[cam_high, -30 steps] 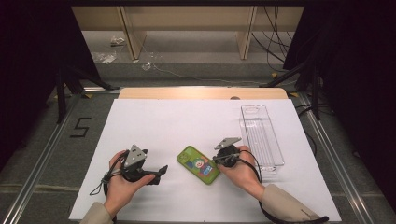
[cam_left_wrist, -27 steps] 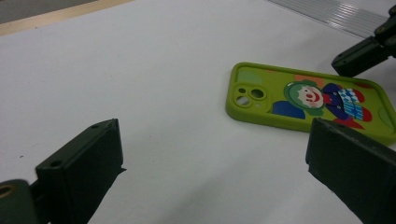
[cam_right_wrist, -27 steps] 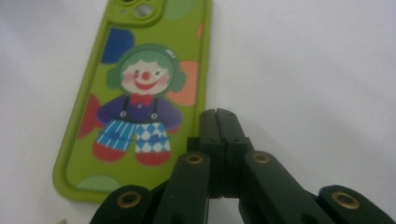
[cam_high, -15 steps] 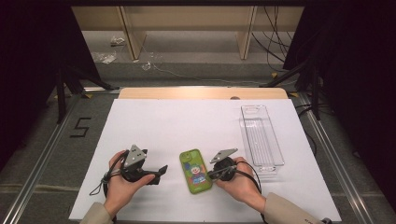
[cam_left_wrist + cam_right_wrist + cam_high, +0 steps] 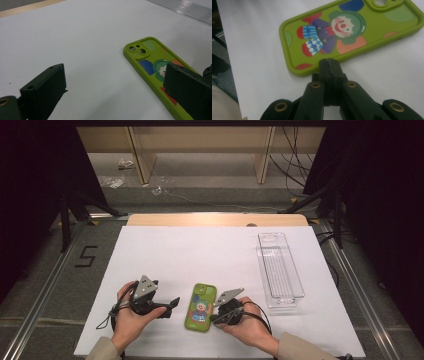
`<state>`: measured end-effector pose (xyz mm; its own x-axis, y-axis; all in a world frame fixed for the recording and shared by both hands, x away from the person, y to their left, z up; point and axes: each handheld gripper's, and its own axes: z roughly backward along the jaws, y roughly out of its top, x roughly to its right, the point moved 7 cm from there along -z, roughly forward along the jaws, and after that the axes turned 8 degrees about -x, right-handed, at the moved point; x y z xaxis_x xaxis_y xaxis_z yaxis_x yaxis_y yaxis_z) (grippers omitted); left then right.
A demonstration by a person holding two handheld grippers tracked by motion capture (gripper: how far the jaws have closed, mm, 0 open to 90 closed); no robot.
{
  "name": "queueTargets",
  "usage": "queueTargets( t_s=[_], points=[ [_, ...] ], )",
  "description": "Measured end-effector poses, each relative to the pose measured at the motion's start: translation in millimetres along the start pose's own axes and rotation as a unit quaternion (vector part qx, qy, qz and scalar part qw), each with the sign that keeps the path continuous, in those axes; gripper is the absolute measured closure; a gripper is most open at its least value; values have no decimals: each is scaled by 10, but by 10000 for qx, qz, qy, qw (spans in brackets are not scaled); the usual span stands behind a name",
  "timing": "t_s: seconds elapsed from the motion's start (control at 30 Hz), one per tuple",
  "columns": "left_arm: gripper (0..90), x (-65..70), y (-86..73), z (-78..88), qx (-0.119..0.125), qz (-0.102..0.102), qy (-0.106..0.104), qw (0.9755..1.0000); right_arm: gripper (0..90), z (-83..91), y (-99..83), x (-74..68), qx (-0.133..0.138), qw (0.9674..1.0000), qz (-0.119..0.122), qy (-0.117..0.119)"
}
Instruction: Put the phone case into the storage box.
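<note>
Lower centre of the high view, our green phone case [image 5: 201, 308] lies flat on the counter [image 5: 200, 255]. Right gripper [image 5: 329, 65] pinched together at its edge, left gripper [image 5: 170, 303] apart. Light, rubbery, flexible, we reckon; grab the long rim.

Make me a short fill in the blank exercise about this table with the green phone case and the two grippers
1. The phone case lies with its printed ____ figure facing up.
2. The right gripper has its jaws ____, with the tips at the case's long edge.
3. The left gripper has its jaws ____, with nothing between them.
4. The clear tray lies on the ____ sheet.

Missing words: clown; shut; open; white
</note>
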<state>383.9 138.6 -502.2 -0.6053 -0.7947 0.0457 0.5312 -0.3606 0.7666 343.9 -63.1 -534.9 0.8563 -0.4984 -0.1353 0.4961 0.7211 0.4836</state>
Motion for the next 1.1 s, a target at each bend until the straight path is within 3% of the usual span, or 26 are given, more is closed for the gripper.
queueTargets(
  t_s=[0.2, 0.43, 1.1],
  points=[
    [43, 4, 0, -1, -11, -2, -3, 10000, 900, -80, 75, -69, 146, 9997, 188, 111],
    [46, 7, -1, -5, -24, -8, -6, 10000, 900, -147, 159, -96, 252, 9993, 205, 161],
    [51, 15, -2, -3, -43, -23, -18, 10000, 900, -248, 296, -87, 550, 9976, 409, 58]
  ],
)
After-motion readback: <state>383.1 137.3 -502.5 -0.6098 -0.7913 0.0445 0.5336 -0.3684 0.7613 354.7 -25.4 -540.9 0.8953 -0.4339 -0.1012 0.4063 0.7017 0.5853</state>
